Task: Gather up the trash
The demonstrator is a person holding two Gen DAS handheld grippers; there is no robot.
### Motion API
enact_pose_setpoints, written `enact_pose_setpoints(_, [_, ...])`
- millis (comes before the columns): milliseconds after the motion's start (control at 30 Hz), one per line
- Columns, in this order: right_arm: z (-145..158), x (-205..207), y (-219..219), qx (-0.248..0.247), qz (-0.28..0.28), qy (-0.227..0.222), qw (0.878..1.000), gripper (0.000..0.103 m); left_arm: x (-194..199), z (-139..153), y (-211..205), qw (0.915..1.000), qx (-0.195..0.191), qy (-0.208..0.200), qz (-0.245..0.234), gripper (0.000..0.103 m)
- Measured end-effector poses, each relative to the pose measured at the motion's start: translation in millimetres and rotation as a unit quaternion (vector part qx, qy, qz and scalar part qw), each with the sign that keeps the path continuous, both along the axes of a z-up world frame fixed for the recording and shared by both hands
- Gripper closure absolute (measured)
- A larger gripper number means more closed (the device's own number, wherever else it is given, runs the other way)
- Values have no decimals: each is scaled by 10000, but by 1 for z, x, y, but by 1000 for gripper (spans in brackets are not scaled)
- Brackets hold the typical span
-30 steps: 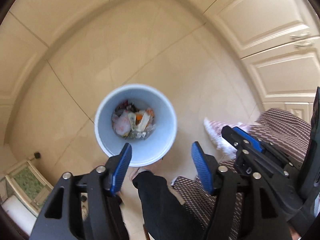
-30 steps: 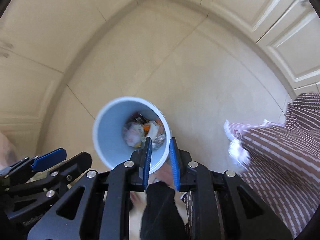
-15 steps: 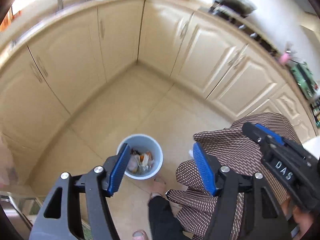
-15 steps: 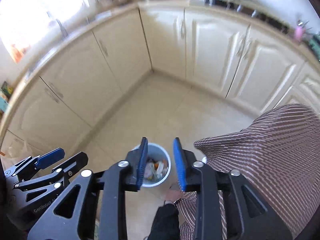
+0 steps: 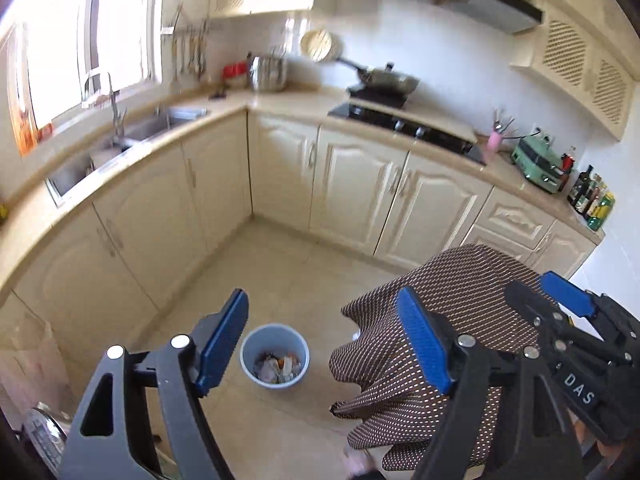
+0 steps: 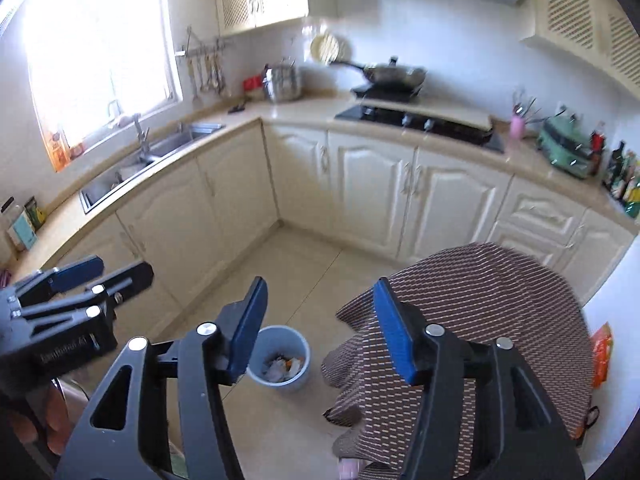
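Currently left gripper [image 5: 324, 340] jaws wide and opening, nothing between the pads. Blue trash bin [image 5: 274, 356] sits on the tile floor [image 5: 280, 272] at 6 o'clock in the left wrist view, upright, scraps inside. Right gripper [image 6: 320, 328] jaws also opening, medium gap, empty. Brown patterned cloth [image 6: 472, 320] at 4 o'clock, just beside the bin.

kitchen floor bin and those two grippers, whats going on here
A person holds a black, blue-padded left gripper and right gripper above the kitchen floor. Both are empty, jaws opening. The round pale blue plastic bin stands on the beige tiled floor, already holding mixed trash.
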State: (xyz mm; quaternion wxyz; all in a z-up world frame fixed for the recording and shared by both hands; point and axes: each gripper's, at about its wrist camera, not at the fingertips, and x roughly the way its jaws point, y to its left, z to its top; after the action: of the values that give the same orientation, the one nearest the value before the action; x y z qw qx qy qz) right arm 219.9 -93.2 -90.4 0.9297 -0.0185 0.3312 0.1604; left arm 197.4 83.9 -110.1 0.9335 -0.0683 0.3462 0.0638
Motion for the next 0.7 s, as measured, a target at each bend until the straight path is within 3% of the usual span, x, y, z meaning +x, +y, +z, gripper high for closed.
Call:
enact_pose_setpoints(133, [21,-21,-32,89,-88,-237,9996,41,-14,26,-34,9995,255,-138,-116,27])
enact_pose_setpoints(300, [32,-32,-75,102,-116,-427,9990,34,-31,51,-80,9987,285,-382,-190,27])
enact_pose_setpoints(700, [44,-36,-164,44,194,-773,9968,21,-38,63,-182,9968,460,-657,18,27])
